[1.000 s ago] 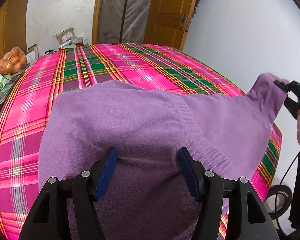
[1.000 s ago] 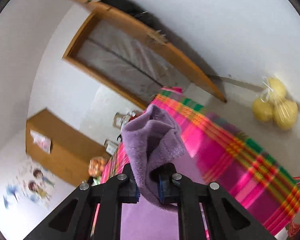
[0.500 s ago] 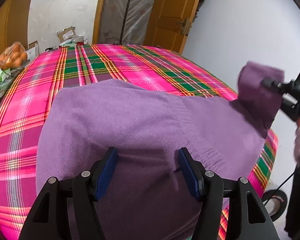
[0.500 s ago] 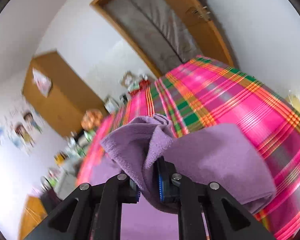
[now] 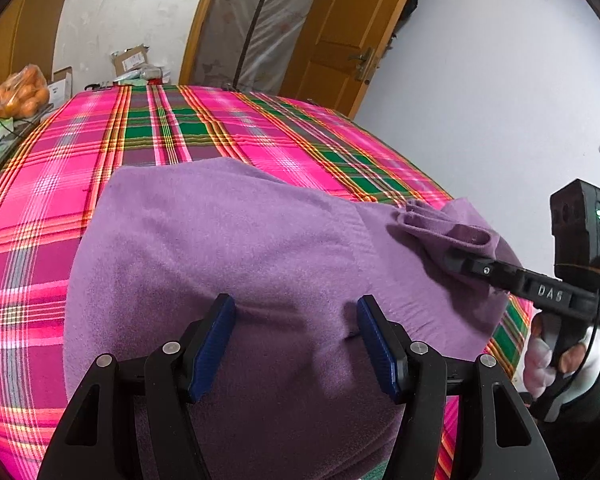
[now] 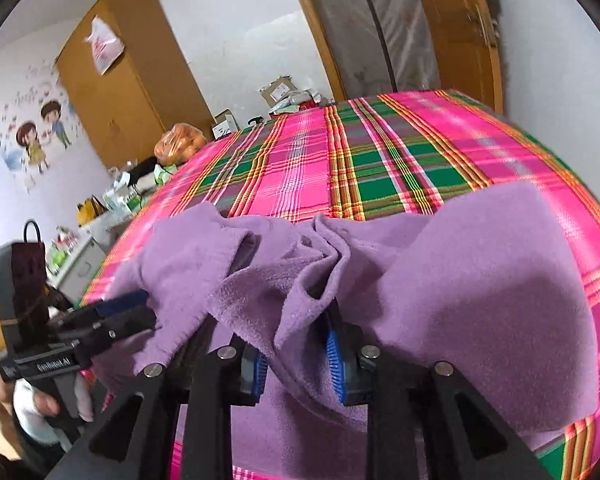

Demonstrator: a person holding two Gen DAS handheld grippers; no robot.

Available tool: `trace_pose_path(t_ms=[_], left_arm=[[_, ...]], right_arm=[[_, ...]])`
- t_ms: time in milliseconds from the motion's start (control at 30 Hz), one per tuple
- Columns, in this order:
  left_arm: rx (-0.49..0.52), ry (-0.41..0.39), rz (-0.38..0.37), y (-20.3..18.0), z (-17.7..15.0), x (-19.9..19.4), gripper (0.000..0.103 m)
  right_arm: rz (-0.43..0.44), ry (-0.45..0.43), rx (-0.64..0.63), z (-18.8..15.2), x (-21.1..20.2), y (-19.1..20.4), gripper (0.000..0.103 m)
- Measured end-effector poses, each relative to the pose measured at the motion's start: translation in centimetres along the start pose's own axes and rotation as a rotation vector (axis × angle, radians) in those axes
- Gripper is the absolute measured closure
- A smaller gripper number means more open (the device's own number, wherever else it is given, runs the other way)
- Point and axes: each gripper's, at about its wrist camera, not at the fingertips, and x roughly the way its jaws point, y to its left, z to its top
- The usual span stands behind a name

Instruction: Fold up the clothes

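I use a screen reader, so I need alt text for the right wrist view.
A bunched fold of the purple sweater lies between the right tongs, whose jaws are opening. The sweater is spread on a pink and green plaid cloth, and the left tongs reach in at the left.

Left tongs (image 5: 296,344) point downward, jaws spread wide; right tongs (image 6: 296,364), held in a gloved hand (image 5: 548,364), are opening.

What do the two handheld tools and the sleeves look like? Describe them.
Both are black plastic. The left tool has two angled fingers with blue ribbed pads and silver bolts. The right tool matches it; the other view shows white lettering, a boxy black module with a green light, a thin cable, and a white cuff under a dark sleeve.
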Motion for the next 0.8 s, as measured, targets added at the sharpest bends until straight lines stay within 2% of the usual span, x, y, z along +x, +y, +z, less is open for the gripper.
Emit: trace_pose_path(t_ms=[100, 300, 467, 600, 767, 800], left_arm=[[-0.001, -0.001, -0.001, 0.0, 0.0, -0.1, 0.038], [0.002, -0.002, 0.0, -0.1, -0.1, -0.1, 0.038], [0.0, -0.003, -0.004, 0.0, -0.1, -0.1, 0.038], [-0.001, -0.004, -0.006, 0.1, -0.1, -0.2, 0.038], [-0.001, -0.004, -0.006, 0.0, -0.1, -0.2, 0.038], [-0.001, -0.004, -0.005, 0.0, -0.1, -0.2, 0.038]], right_arm=[[-0.008, 0.003, -0.027, -0.2, -0.2, 0.5, 0.069], [-0.057, -0.016, -0.111, 0.2, -0.4, 2.2, 0.065], [0.04, 0.04, -0.15, -0.1, 0.0, 3.4, 0.065], [0.064, 0.068, -0.149, -0.4, -0.2, 3.1, 0.065], [0.069, -0.034, -0.071, 0.8, -2.1, 1.6, 0.065], [0.046, -0.046, -0.054, 1.1, -2.1, 1.2, 0.065]])
